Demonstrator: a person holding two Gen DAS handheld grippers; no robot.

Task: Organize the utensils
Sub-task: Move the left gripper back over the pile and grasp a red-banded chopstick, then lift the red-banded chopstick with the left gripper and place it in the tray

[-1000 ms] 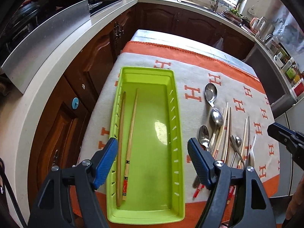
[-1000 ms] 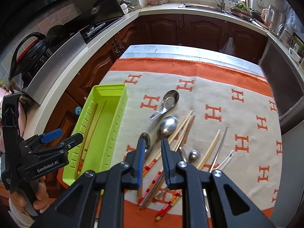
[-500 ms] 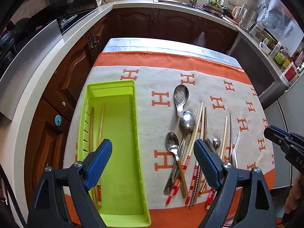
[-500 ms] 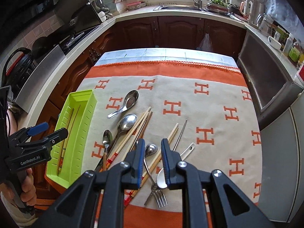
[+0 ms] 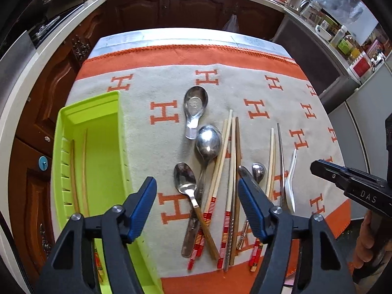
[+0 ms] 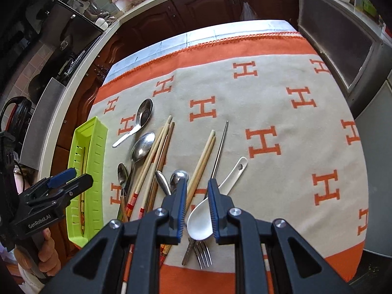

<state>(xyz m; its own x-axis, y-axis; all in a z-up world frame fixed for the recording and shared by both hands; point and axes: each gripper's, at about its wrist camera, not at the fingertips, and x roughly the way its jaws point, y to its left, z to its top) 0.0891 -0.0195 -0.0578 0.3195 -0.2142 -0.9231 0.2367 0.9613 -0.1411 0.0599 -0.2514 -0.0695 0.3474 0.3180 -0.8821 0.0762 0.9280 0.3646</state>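
Left wrist view: shifted rightward off the lime plastic tray (image 5: 73, 112) since a second ago, now above the utensil heap. Left gripper (image 5: 197, 191) fingers (image 5: 144, 203) closing, nothing pinched; wooden-handled steel spoon (image 5: 186, 178) and red-banded chopsticks (image 5: 220, 161) lying in the gap. Two bare chopsticks (image 5: 78, 169) inside the slotted tray.

Right wrist view: dropped closer to the bench (image 6: 281, 93), draped in woolly orange-and-cream cloth. Right gripper (image 6: 197, 191) fingers narrowly apart, empty, over the glossy white spoon (image 6: 203, 218); fork (image 6: 203, 254) underneath.
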